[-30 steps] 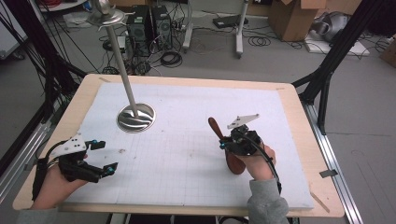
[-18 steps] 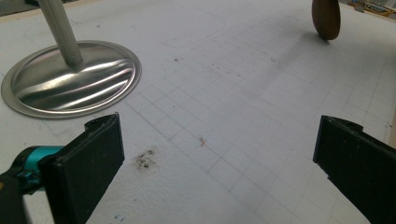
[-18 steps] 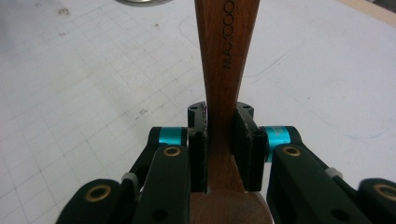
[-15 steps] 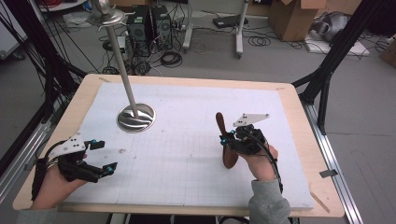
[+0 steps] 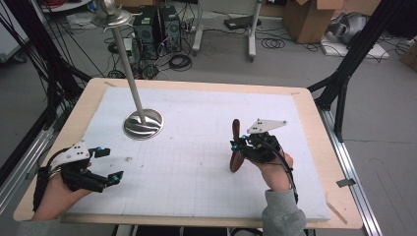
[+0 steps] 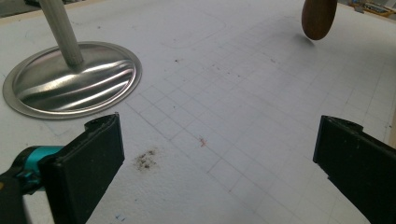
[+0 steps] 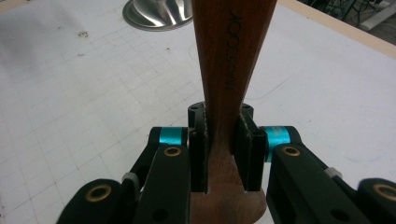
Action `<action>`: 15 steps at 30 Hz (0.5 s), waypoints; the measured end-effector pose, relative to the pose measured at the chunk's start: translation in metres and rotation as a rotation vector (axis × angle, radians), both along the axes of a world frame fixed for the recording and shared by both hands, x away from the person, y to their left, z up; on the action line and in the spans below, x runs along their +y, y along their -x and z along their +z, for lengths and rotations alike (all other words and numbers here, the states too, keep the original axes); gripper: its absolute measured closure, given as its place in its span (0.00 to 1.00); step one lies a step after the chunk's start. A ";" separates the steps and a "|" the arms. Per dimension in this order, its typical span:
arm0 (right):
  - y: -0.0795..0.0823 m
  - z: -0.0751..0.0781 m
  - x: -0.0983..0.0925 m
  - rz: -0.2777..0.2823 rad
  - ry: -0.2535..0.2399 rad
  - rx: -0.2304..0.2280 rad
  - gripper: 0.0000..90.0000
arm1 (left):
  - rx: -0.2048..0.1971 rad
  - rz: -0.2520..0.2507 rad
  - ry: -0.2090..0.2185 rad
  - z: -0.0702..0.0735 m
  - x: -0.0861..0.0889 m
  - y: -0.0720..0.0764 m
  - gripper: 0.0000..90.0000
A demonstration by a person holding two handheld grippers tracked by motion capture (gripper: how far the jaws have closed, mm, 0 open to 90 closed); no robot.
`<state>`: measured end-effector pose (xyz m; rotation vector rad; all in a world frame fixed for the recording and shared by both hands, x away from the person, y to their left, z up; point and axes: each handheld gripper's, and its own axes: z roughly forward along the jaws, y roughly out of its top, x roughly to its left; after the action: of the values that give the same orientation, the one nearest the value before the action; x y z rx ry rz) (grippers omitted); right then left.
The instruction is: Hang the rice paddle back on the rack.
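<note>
A dark wooden utensil (image 5: 235, 130) stands nearly upright over the right half of the white gridded mat (image 5: 196, 167). My right gripper (image 5: 237, 147) is shut on it; in the right gripper view both pads clamp the narrow neck of the wooden utensil (image 7: 231, 56), whose lettered handle rises away from my right gripper (image 7: 223, 154). Its rounded lower end hangs just above the mat, as the left gripper view shows the wooden utensil (image 6: 319, 18). My left gripper (image 5: 112, 164) rests at the mat's near left corner, jaws open and empty; in its own view, only mat lies between the jaws of my left gripper (image 6: 219, 158).
A metal stand with a round shiny base (image 5: 142, 124) and a tall thin pole (image 5: 129, 73) occupies the mat's far left; the base (image 6: 70, 81) lies just ahead of the left jaws. The wooden table rim (image 5: 314, 128) frames the mat. Cables and boxes lie on the floor beyond.
The wooden utensil has swung from leaning left to nearly upright, and the right hand has turned a little with it. The left hand has stayed put.
</note>
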<state>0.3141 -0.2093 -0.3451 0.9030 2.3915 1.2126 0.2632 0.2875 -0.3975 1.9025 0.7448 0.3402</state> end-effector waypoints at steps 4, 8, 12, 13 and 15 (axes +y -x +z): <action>0.000 0.001 0.000 0.007 -0.014 -0.006 0.86 | -0.001 0.002 0.003 0.000 0.001 0.000 0.03; 0.001 0.003 0.000 0.010 -0.029 -0.013 0.86 | -0.002 0.003 0.002 0.001 0.002 0.000 0.03; 0.002 0.003 0.003 0.019 -0.032 -0.011 0.86 | -0.003 0.009 0.009 0.001 0.002 0.001 0.03; 0.001 0.003 0.004 0.023 -0.036 -0.011 0.86 | -0.004 0.011 0.010 0.001 0.003 0.001 0.03; 0.001 0.003 0.005 0.030 -0.038 -0.014 0.86 | -0.006 0.011 0.007 0.002 0.003 0.001 0.03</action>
<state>0.3128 -0.2047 -0.3423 0.8698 2.3864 1.2757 0.2622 0.2905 -0.3957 1.8903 0.7513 0.3496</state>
